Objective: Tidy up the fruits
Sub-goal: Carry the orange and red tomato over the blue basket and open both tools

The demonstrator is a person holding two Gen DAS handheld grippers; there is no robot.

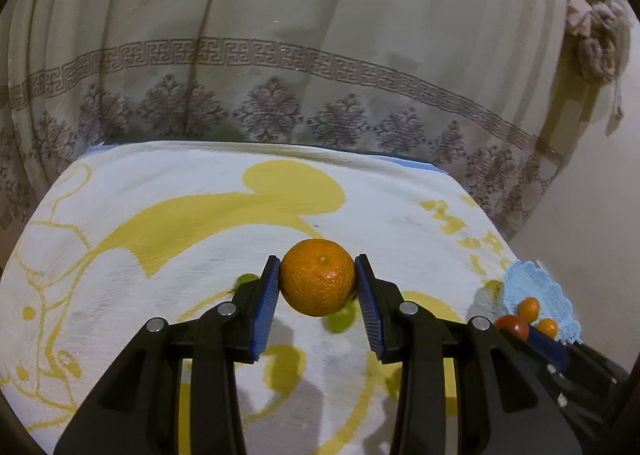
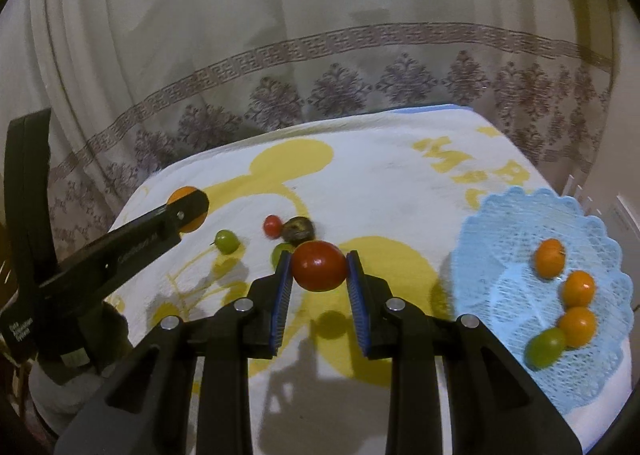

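My left gripper (image 1: 317, 282) is shut on an orange (image 1: 318, 282) and holds it above the table; it also shows in the right wrist view (image 2: 188, 211). My right gripper (image 2: 319, 271) is shut on a red tomato (image 2: 319, 266) above the cloth. A light blue lace basket (image 2: 516, 255) at the right holds three small oranges (image 2: 578, 287) and a green fruit (image 2: 545, 347). On the cloth lie a green fruit (image 2: 227, 241), a small red tomato (image 2: 273, 225), a brown fruit (image 2: 298, 231) and another green fruit (image 2: 281, 253) partly hidden behind my finger.
The table carries a white cloth with yellow print (image 2: 380, 183). A patterned curtain (image 2: 320, 55) hangs close behind the far edge. The basket (image 1: 532, 287) sits at the table's right edge, with a wall beyond.
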